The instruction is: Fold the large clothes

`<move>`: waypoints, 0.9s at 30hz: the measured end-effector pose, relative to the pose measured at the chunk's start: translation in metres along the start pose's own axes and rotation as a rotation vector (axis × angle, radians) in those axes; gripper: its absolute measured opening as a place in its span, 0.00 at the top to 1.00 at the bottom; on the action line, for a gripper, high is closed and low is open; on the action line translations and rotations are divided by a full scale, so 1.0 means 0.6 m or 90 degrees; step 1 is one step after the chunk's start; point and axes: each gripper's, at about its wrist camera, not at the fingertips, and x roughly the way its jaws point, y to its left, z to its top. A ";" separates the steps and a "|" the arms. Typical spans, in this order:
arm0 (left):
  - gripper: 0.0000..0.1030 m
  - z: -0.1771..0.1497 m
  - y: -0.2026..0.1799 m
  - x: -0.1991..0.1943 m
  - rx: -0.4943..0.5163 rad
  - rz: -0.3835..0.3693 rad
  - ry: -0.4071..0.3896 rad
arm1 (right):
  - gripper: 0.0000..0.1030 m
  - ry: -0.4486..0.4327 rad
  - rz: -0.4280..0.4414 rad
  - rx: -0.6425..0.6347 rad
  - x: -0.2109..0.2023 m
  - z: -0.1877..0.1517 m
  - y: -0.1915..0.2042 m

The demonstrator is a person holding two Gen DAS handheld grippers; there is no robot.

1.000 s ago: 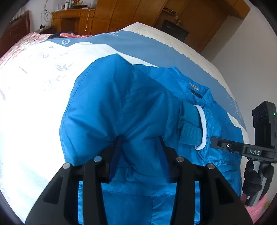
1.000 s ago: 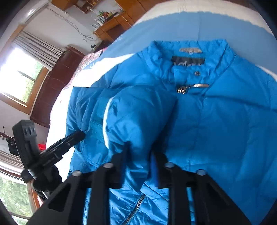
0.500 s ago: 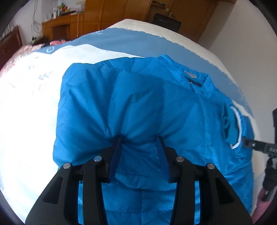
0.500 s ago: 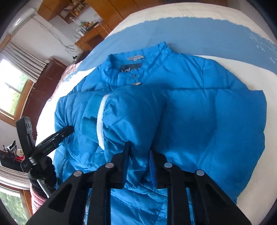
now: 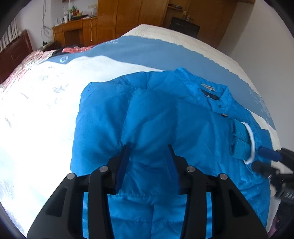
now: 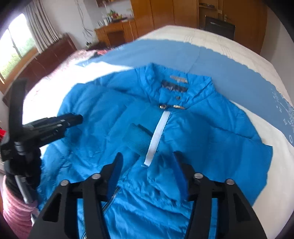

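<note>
A bright blue puffer jacket (image 5: 183,119) lies face up on the bed, collar (image 6: 176,82) at the far side; it also shows in the right wrist view (image 6: 211,128). One sleeve is folded across the chest, its ribbed cuff (image 6: 137,141) with a white edge lying near the zip. My left gripper (image 5: 148,149) is shut on a fold of the jacket's sleeve fabric. My right gripper (image 6: 148,156) is open just above the folded cuff, holding nothing. The right gripper's tip shows at the right of the left wrist view (image 5: 270,154).
The bed has a white and blue cover (image 5: 46,110). Pink bedding (image 5: 27,60) lies at the far left. A wooden desk (image 5: 77,31) and wardrobes (image 5: 147,14) stand behind the bed. A window (image 6: 16,47) is at the left.
My right gripper has opened and let go of the sleeve, which now lies across the jacket's chest. My left gripper still grips its fold, and the jacket looks flatter.
</note>
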 end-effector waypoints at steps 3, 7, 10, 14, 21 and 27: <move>0.62 0.006 0.002 0.015 -0.008 0.001 0.000 | 0.45 0.013 -0.041 -0.014 0.029 0.000 0.003; 0.62 0.005 -0.005 0.020 -0.005 0.008 -0.004 | 0.74 0.006 -0.097 -0.009 0.041 -0.004 -0.012; 0.62 0.002 -0.004 0.019 -0.001 0.008 -0.007 | 0.81 -0.007 -0.038 0.044 0.017 -0.010 -0.050; 0.62 0.001 0.001 0.021 -0.005 0.000 -0.007 | 0.82 -0.038 0.034 0.114 -0.041 -0.030 -0.110; 0.61 -0.003 0.000 0.019 0.006 0.003 -0.013 | 0.55 -0.054 0.066 0.201 -0.119 -0.102 -0.235; 0.62 -0.006 -0.018 -0.004 0.015 -0.012 -0.016 | 0.38 -0.049 0.110 0.282 -0.110 -0.127 -0.314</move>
